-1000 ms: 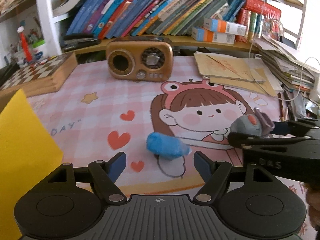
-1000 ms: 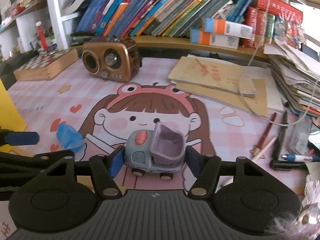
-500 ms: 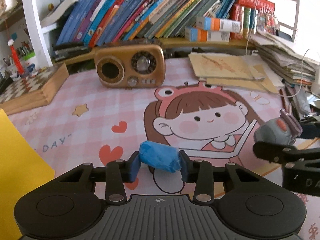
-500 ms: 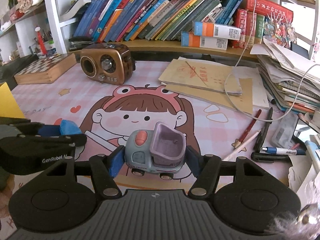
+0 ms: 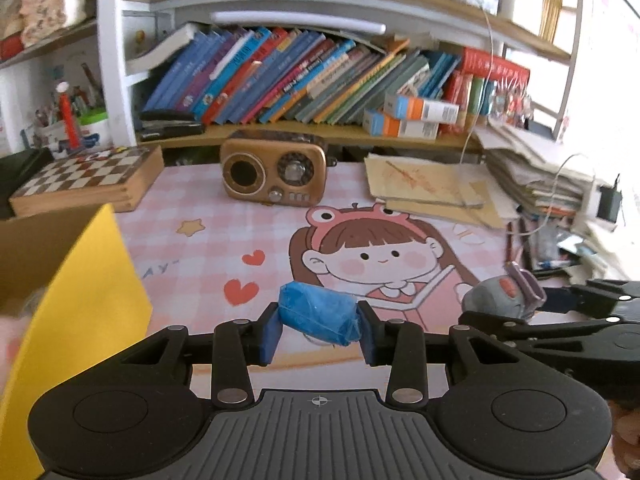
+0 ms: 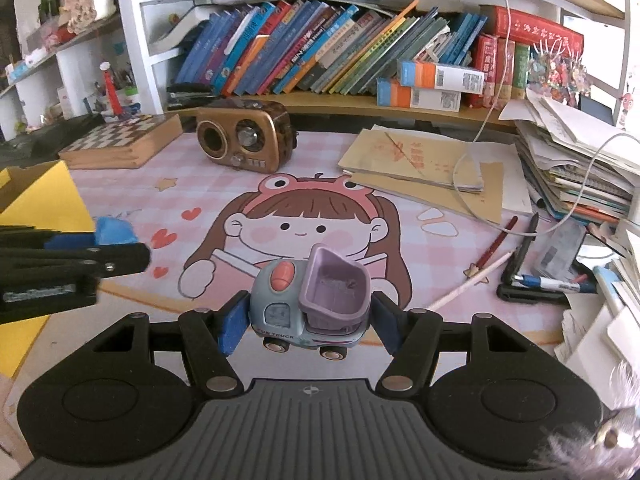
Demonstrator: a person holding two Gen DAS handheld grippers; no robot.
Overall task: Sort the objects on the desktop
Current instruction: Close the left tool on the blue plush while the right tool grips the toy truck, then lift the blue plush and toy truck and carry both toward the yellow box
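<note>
Your left gripper (image 5: 319,330) is clamped on a crumpled blue plastic-wrapped lump (image 5: 318,317), its two blue pads pressing the lump's ends so that it hangs between them above the pink checked desk mat with the cartoon girl (image 5: 208,248). Just to that gripper's left stands an open cardboard box with a yellow outer face (image 5: 88,304); its brown inner wall shows above the yellow edge. Ahead of the fingers, farther off, sit a brown retro radio (image 5: 274,174) and, to its left, a wooden chessboard box (image 5: 90,180).

Your right gripper (image 6: 309,320) is closed on a small grey-blue toy truck with a lilac tipper bucket (image 6: 310,302). The pads grip its two sides, and its wheels hang clear of the mat. From the left camera, that truck appears low on the right, held beside your left gripper.

To the right of the right gripper lie a red pen (image 6: 494,244), a white stick (image 6: 468,282) and a blue-and-white marker (image 6: 550,284), with a stack of papers (image 6: 576,176) beyond them. Ahead of it rests a pile of tan envelopes (image 6: 416,164), and a leaning row of books (image 6: 320,56) fills the shelf behind.
</note>
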